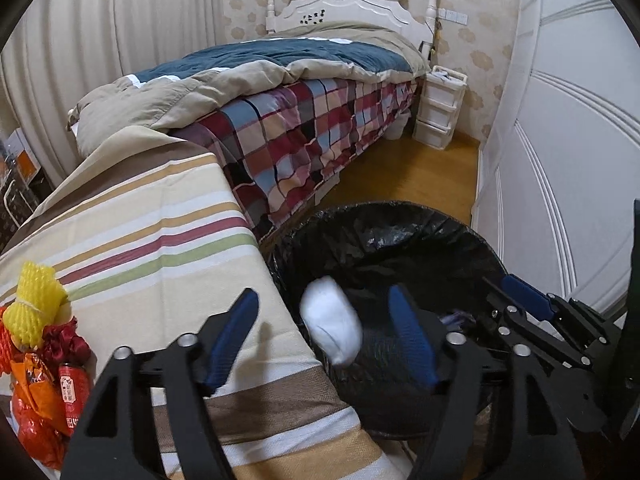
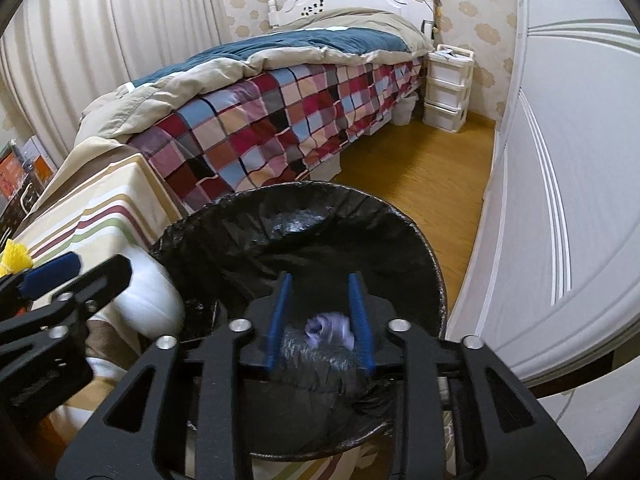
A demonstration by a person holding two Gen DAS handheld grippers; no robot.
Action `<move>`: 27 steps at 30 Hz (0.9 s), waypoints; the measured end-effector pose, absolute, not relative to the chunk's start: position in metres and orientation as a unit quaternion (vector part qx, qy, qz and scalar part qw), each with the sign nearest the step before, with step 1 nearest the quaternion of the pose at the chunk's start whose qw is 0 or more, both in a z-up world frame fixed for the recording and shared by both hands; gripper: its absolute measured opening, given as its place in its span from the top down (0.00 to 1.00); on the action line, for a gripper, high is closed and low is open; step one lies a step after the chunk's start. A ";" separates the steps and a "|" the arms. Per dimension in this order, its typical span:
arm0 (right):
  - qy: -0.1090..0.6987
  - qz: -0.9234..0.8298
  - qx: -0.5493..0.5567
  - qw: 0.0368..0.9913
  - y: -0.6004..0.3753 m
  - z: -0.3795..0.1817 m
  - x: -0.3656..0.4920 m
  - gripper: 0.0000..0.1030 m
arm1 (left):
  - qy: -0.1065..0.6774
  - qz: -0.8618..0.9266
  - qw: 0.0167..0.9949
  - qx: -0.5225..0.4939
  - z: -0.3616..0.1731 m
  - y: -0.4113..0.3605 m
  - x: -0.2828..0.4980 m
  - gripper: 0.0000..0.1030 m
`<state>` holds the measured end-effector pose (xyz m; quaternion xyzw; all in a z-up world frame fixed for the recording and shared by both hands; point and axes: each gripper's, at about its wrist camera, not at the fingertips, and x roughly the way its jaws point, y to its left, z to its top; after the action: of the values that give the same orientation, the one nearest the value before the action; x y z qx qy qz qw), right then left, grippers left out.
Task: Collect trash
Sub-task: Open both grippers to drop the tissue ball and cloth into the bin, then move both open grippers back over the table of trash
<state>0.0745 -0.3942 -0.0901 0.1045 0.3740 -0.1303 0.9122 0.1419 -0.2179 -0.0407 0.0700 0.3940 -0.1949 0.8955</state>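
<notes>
Two grippers work over a black-lined trash bin (image 1: 400,240) that stands on the wooden floor (image 1: 420,172) just right of a table draped in a striped cloth (image 1: 140,240). In the left wrist view, the left gripper (image 1: 324,320) has its blue fingers spread wide apart, and a white crumpled wad (image 1: 330,322) shows blurred between them at the bin's near-left rim — neither pad touches it, though whether it is in mid-air or resting against the liner I cannot tell. The right wrist view shows the same white wad (image 2: 148,300) just beside the left gripper's fingertips (image 2: 52,274), at the table's edge by the bin.

The right gripper (image 2: 320,312) hangs over the bin's mouth (image 2: 304,224) with its jaws part-way apart; a purplish scrap (image 2: 328,328) and a grey, blurred mass (image 2: 316,356) lie between and below the fingers, and no grip on them can be made out. From the left wrist view this gripper (image 1: 532,300) appears at the far right, above the bin's right rim.

Near left on the table sit more bits of trash: a yellow foam net (image 1: 38,304), red ribbon (image 1: 66,340) and orange-red wrappers (image 1: 36,404), well apart from the bin. Far behind stand a bed with a plaid cover (image 1: 304,128) and a white drawer unit (image 1: 438,108).
</notes>
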 end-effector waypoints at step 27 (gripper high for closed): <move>0.357 -0.074 0.090 0.927 -0.317 -0.053 0.029 0.38 | 0.378 -0.120 0.917 0.038 -0.020 -0.116 0.089 0.22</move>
<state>0.0293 -0.3171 -0.0531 0.0904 0.3567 -0.0738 0.9269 0.0895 -0.1160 -0.0203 0.0382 0.3780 -0.1202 0.9172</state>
